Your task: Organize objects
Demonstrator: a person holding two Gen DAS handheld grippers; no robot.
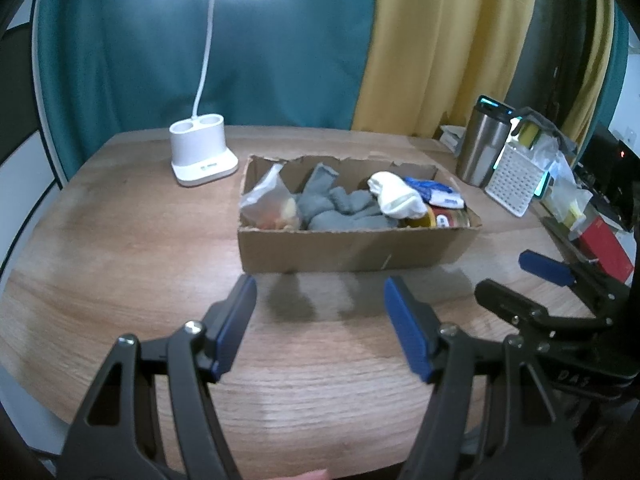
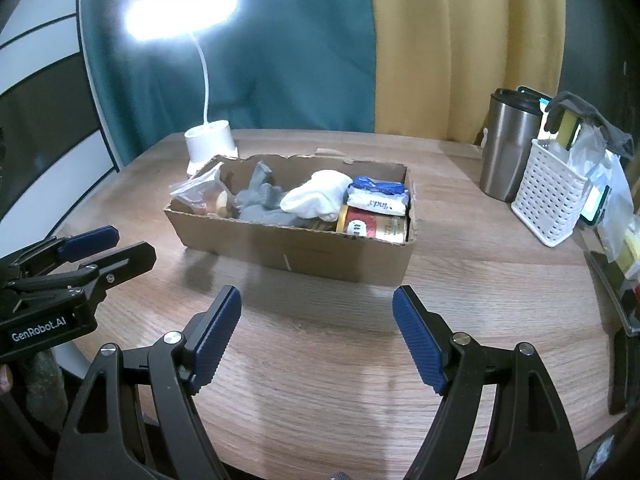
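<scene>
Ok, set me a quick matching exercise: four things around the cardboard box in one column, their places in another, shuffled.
Things:
1. clear plastic bag
2. white sock
3. red and gold tin can
4. white perforated plastic basket

Places:
A. box's right end
B. on the wooden table, beside the steel tumbler
C. box's left end
D. mid-box, on the grey socks

Pairs: 1-C, 2-D, 3-A, 4-B

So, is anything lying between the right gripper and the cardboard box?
No. In the right wrist view, only bare table separates the right gripper from the cardboard box.
</scene>
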